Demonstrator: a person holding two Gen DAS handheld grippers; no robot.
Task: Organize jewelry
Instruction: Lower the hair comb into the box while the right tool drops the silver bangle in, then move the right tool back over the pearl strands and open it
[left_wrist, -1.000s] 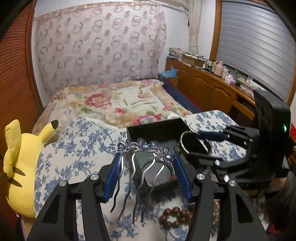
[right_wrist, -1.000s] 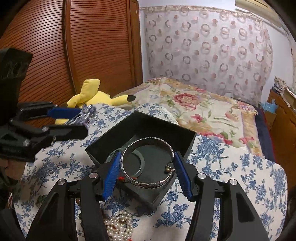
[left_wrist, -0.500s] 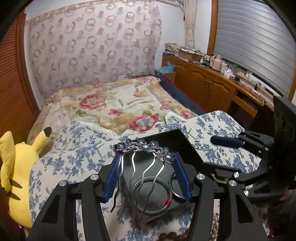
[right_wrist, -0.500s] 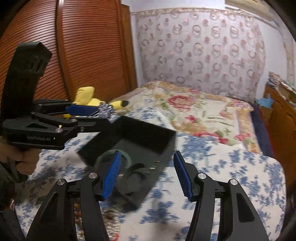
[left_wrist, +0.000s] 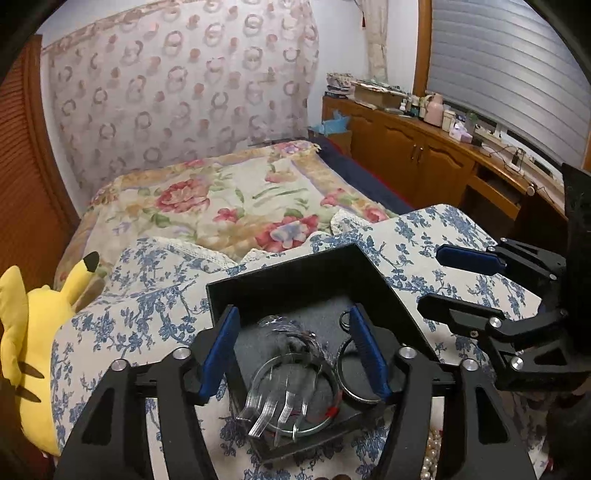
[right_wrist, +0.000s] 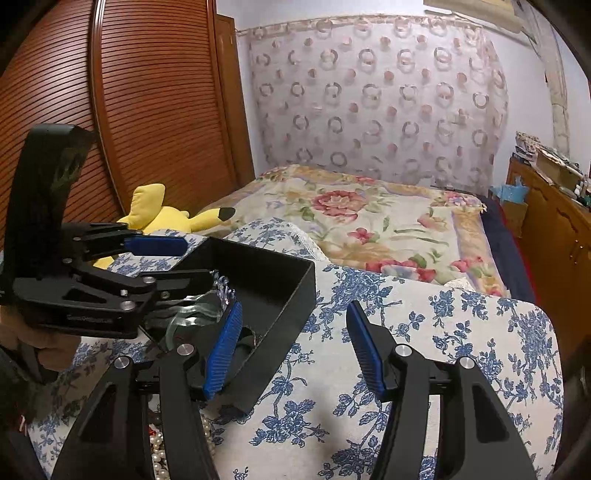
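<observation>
Your left gripper (left_wrist: 293, 350) is opening, the blurred hair comb (left_wrist: 284, 373) loose above the black box (left_wrist: 295, 273); your right gripper (right_wrist: 291, 347) stands open, empty.

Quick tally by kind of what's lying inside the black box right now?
Hair comb, blurred, just leaving the opening left gripper: 1
Bangles: 2, a pale one and a silver one
Total in the black box: 3
</observation>
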